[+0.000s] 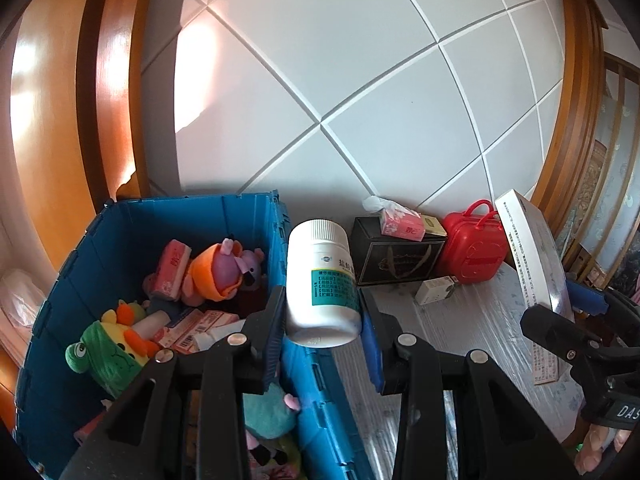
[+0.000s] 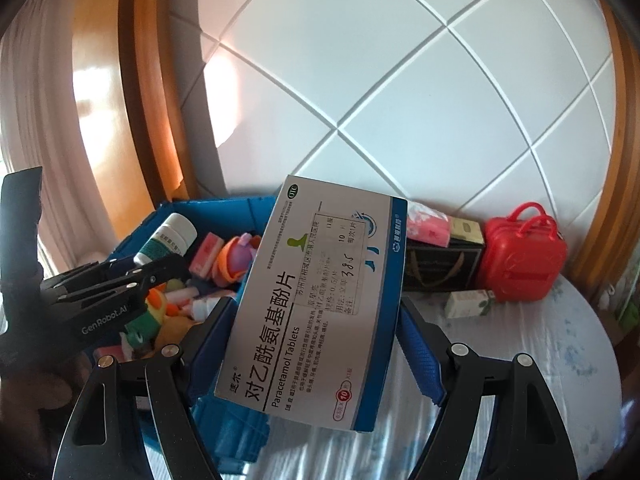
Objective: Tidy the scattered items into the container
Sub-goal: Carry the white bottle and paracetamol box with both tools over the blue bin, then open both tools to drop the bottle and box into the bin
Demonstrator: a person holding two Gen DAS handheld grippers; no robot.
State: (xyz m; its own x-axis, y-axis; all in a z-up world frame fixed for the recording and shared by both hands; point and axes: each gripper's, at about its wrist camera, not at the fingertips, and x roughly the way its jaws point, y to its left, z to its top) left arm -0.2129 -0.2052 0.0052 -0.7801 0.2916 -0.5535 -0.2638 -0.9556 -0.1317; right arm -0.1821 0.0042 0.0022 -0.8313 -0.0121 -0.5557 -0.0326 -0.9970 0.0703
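Observation:
My left gripper point(image 1: 322, 312) is shut on a white pill bottle point(image 1: 322, 280) with a green label, held upright above the right wall of the blue crate point(image 1: 120, 216). The crate holds plush toys point(image 1: 224, 268), pink tissue packs and small boxes. My right gripper point(image 2: 316, 328) is shut on a large white and blue Paracetamol tablet box point(image 2: 316, 300), tilted, just right of the crate point(image 2: 216, 208). In the right wrist view the left gripper point(image 2: 148, 264) and its bottle point(image 2: 168, 240) hang over the crate. In the left wrist view the tablet box point(image 1: 532, 256) shows at the right.
Against the tiled wall stand a dark box point(image 1: 396, 256) with a pink tissue pack point(image 1: 402, 222) on it, a red toy suitcase point(image 1: 474, 248) and a small white carton point(image 1: 434, 290). All rest on a pale patterned surface point(image 1: 472, 332). Wooden frames flank the wall.

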